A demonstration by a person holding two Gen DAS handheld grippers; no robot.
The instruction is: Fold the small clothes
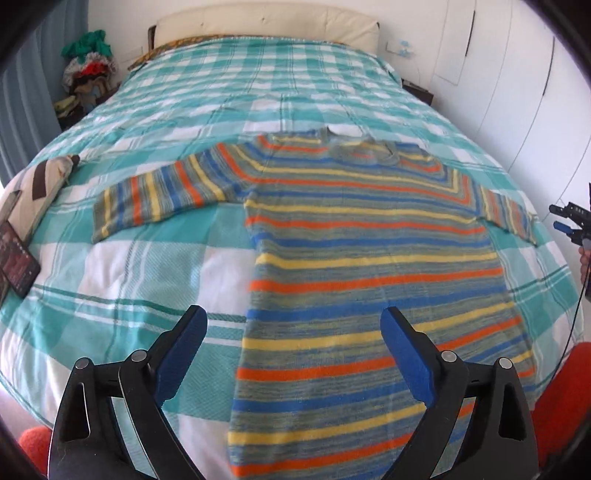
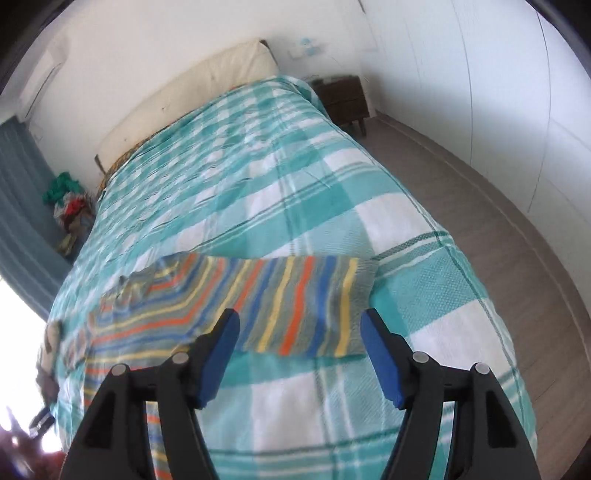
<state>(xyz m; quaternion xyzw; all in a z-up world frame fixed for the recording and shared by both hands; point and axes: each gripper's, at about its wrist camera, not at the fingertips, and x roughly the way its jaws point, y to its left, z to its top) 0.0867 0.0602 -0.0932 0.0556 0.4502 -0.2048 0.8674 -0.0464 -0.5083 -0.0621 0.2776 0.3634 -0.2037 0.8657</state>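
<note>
A home bedroom: a made bed point(image 1: 155, 122) with a padded headboard point(image 1: 266, 22), nightstand point(image 2: 341, 98) and wardrobe doors point(image 1: 517, 74).

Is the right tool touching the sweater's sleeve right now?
Apart. In the right wrist view the right tool hangs open above the striped sleeve, which lies flat on the bedspread with nothing between the pads.
</note>
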